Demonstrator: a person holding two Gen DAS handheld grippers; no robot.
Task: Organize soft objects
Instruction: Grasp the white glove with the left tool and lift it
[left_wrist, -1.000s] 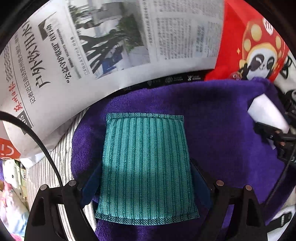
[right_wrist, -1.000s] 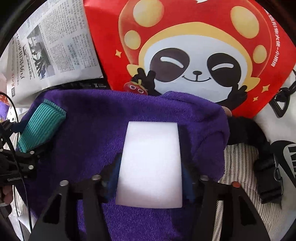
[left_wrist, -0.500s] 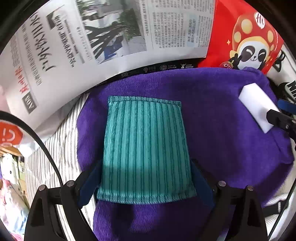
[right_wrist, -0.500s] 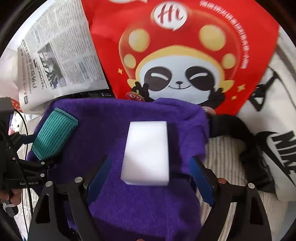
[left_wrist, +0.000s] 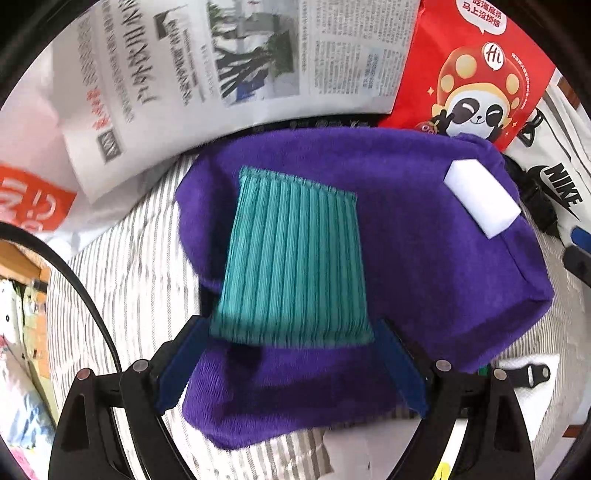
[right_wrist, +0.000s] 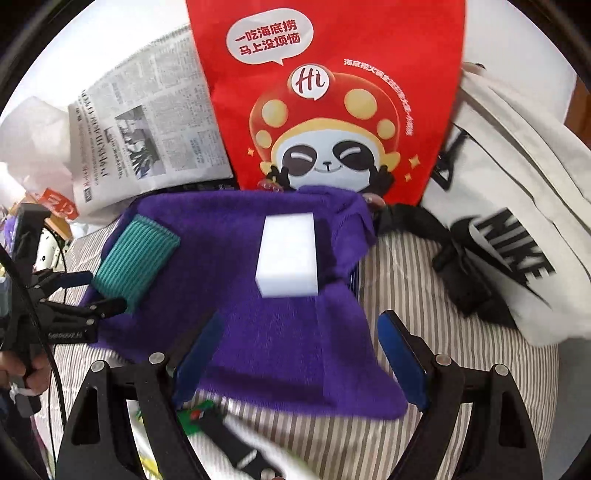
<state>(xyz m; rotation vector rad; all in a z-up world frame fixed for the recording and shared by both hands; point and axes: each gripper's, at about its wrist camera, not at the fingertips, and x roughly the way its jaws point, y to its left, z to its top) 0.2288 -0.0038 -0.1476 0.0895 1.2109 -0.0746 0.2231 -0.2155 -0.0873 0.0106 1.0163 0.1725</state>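
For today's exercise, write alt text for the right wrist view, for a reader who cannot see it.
A white sponge block lies on a purple towel beyond the open right gripper. A teal ribbed cloth sits at the towel's left edge beside the left gripper; a red panda-print bag and newspaper lie behind.

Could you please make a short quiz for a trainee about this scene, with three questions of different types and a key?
1. True or false: the white sponge block rests on the purple towel.
2. Multiple choice: the jaws of the right gripper are (A) shut on the sponge, (B) open, with nothing between them, (C) out of view.
3. Short answer: which soft item lies nearest the left gripper?

Key:
1. True.
2. B.
3. The teal ribbed cloth, lying on the towel.
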